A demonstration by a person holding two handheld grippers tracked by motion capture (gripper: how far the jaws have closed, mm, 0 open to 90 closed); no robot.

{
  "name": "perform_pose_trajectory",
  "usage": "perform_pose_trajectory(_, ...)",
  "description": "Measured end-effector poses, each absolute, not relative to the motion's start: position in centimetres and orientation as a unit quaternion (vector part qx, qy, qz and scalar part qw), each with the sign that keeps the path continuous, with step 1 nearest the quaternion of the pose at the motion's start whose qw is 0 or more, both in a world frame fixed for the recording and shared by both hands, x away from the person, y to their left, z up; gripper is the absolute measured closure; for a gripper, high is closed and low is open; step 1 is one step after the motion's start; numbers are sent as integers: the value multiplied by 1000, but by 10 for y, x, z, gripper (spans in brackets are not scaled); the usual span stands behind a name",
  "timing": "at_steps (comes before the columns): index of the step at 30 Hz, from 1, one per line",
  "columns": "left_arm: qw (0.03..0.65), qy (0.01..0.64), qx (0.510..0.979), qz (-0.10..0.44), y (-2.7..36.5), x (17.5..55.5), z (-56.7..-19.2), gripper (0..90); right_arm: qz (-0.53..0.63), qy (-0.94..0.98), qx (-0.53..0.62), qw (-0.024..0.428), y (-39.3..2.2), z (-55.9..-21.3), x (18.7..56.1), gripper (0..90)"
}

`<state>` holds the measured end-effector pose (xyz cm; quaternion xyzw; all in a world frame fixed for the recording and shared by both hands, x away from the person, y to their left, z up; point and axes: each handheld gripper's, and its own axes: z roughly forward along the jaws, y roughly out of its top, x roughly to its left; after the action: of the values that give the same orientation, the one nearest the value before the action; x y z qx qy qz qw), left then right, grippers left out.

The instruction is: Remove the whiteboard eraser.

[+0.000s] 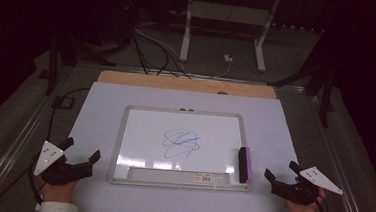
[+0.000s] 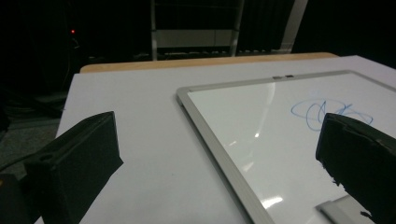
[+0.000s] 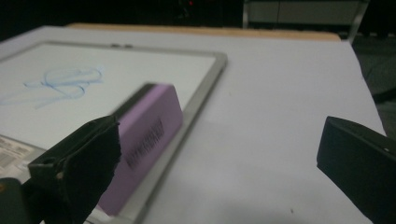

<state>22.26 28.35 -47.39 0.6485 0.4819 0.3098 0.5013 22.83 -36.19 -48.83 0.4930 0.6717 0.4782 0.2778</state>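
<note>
High view. Surface [image 1: 100,115]: white top with a wooden strip along the far edge, standing on grey floor in a dark room. Beyond it: a white metal frame [image 1: 225,18] on two legs, and loose cables [image 1: 149,50] on the floor. Whiteboard [image 1: 183,148]: silver-framed, lying flat at the middle of the surface, with a blue scribble [image 1: 181,143] near its centre. Grey tray [image 1: 180,175] along the board's near edge, bearing a small label too small to read. Eraser [image 1: 243,164]: dark-topped, purple-sided, lying at the board's right edge, long side running near to far. Left tongs [image 1: 81,151]: held in a hand at the near left corner, jaws spread, empty, pointing toward the board's left edge and just short of it. Right tongs [image 1: 281,171]: held in a hand at the near right, jaws spread, empty, just right of the eraser, apart from it.

Left gripper view. Two black jaws wide apart, nothing between them. Board frame runs diagonally between the jaws; scribble lies far right.

Right gripper view. Jaws wide apart, nothing held. Eraser lies just beyond the left jaw, resting on the board's frame; black print on its purple side is blurred, unreadable. Bare white surface lies between the jaws.
</note>
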Motion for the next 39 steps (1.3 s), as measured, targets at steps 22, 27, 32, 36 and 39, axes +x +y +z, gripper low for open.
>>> perform_pose_trajectory(22,505,472,632,350,287,213,-463,6,501,652,488,293,-361,-484,227,3)
perform_pose_trajectory(27,498,470,636,355,284,214,-465,6,506,645,494,290,-359,-478,229,3)
perform_pose_trajectory(32,494,467,640,357,281,214,-467,6,501,651,495,282,-354,-471,233,3)
perform_pose_trajectory(36,489,467,644,358,280,215,-469,6,490,666,492,272,-348,-470,239,3)
perform_pose_trajectory(39,487,468,644,359,279,215,-471,6,482,675,493,263,-343,-470,245,3)
